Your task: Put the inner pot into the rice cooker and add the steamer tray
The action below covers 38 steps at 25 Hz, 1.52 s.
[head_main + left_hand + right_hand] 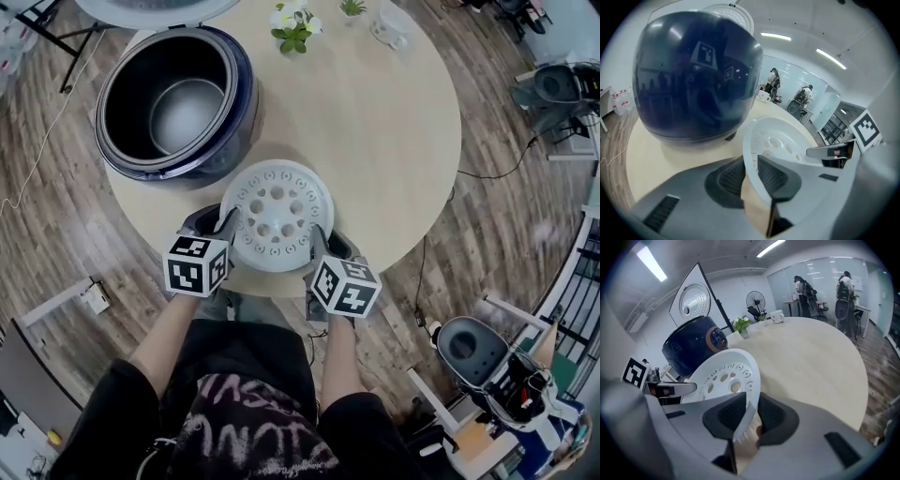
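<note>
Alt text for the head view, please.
The left gripper and right gripper clamp opposite edges of a white perforated steamer tray at the near side of a round table. An open dark-blue rice cooker stands beyond it to the left; a small plant sits at the far edge.

Head view: from above the person, facing steeply down on the round table point(384, 122); at middle distance, almost the whole top is seen.
Left gripper view: rides on the left tongs point(751, 168) and looks along them, low over the table; very near the steamer tray point(778, 140), with the rice cooker point(693, 84) large at upper left.
Right gripper view: rides on the right tongs point(750, 408) and looks along them across the table; also very near the tray.
Shared by all three: tray, rice cooker, table top.
Gripper views together: they face roughly toward each other, and each one sees the other tongs at its side edge.
</note>
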Tool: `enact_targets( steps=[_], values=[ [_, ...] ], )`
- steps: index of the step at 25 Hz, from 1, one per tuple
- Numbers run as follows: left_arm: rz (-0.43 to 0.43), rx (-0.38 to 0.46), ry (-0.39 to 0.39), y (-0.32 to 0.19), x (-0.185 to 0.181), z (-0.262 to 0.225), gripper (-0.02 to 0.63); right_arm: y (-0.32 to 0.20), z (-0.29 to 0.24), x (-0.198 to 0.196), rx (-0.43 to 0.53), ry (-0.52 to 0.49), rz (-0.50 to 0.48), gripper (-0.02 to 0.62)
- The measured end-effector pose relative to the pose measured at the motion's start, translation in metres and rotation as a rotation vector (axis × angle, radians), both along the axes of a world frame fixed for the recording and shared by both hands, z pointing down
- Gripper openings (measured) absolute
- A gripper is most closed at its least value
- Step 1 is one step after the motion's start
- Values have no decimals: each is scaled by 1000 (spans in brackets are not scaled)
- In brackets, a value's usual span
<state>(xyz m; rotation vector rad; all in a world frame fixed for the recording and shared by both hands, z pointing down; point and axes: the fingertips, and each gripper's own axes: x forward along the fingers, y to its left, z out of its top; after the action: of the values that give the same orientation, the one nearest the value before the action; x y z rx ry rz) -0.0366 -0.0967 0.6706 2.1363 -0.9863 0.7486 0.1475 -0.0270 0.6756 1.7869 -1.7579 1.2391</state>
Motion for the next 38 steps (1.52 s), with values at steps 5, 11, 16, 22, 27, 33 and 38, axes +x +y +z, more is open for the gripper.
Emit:
enact_targets(
  steps=[5, 11, 16, 22, 27, 33, 38],
  values=[
    [-3, 51, 57, 0, 2, -34, 87, 0, -32, 2, 54, 28, 16, 80],
    [28, 156, 101, -4, 4, -83, 86, -1, -80, 3, 156, 66, 25, 80],
    [29, 227, 156, -10, 5, -124, 81, -4, -122, 2, 254, 97, 44, 80],
    [31, 327, 193, -16, 2, -168, 81, -10, -167, -1, 361, 116, 47, 77],
    [20, 406, 211, -27, 0, -209, 75, -21, -200, -2, 439, 116, 47, 78],
    [9, 535, 196, -46, -7, -262, 72, -45, -247, -8, 542, 113, 23, 74],
    [-25, 604, 176, -66, -26, -292, 71, -70, -271, -26, 591, 110, -16, 76]
  ],
)
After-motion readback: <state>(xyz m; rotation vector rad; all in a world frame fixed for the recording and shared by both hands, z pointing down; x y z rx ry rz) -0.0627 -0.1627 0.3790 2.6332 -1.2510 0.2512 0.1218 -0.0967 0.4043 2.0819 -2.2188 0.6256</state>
